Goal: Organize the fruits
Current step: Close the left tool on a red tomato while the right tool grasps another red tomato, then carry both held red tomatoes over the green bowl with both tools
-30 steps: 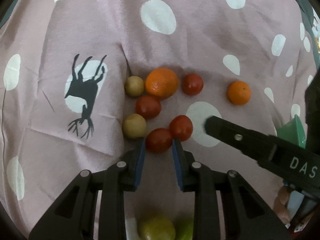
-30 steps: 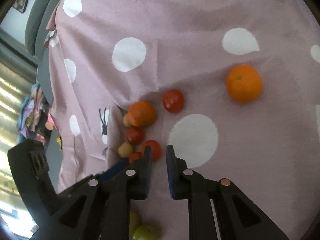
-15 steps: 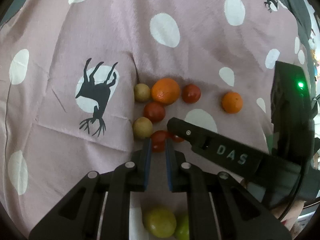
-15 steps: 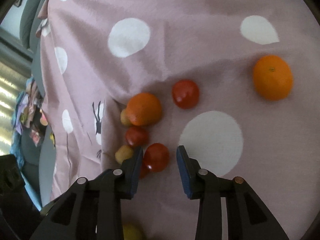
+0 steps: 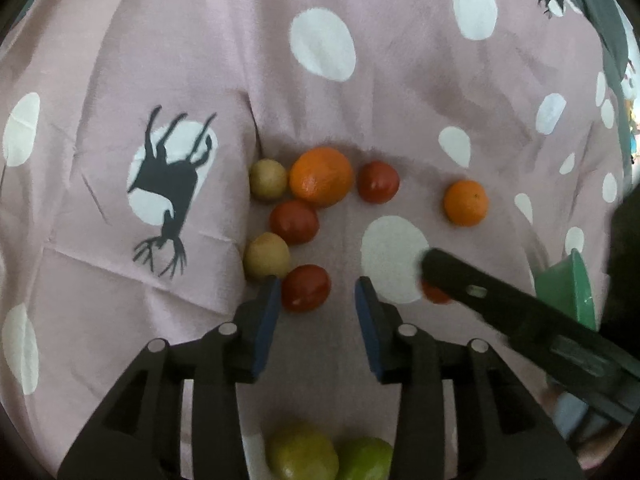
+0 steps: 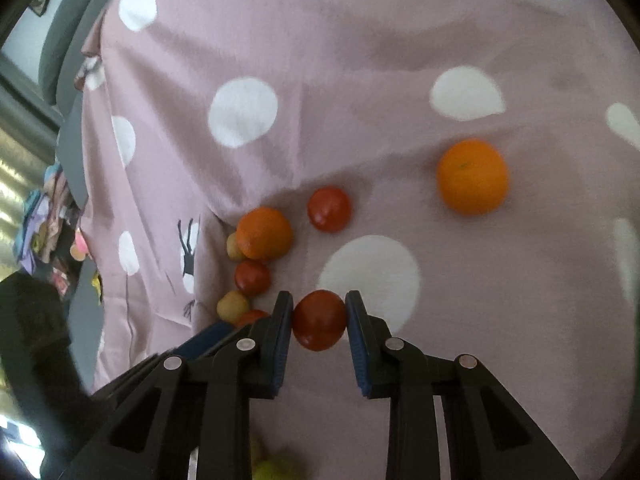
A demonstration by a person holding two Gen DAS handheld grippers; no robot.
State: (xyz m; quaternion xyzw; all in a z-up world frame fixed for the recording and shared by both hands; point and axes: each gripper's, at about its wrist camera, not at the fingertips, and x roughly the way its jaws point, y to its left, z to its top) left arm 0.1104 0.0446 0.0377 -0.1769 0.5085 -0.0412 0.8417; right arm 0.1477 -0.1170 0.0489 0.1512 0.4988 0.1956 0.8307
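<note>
Our right gripper (image 6: pixel 319 320) pinches a tomato (image 6: pixel 319 320) between both pads at its widest part. We judge it light, smooth and soft-skinned, so a gentle squeeze across the middle should do; harder pressure may bruise it. Our left gripper (image 5: pixel 316 300) stands wide and empty, with a second tomato (image 5: pixel 306 288) touching its left pad. The oranges (image 6: pixel 472 176) lie at twelve to one o'clock on the cloth (image 6: pixel 340 60).

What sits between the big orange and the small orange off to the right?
In the left wrist view, one red tomato lies between the big orange and the small orange, close to the big one; the rest is bare pink cloth.
</note>
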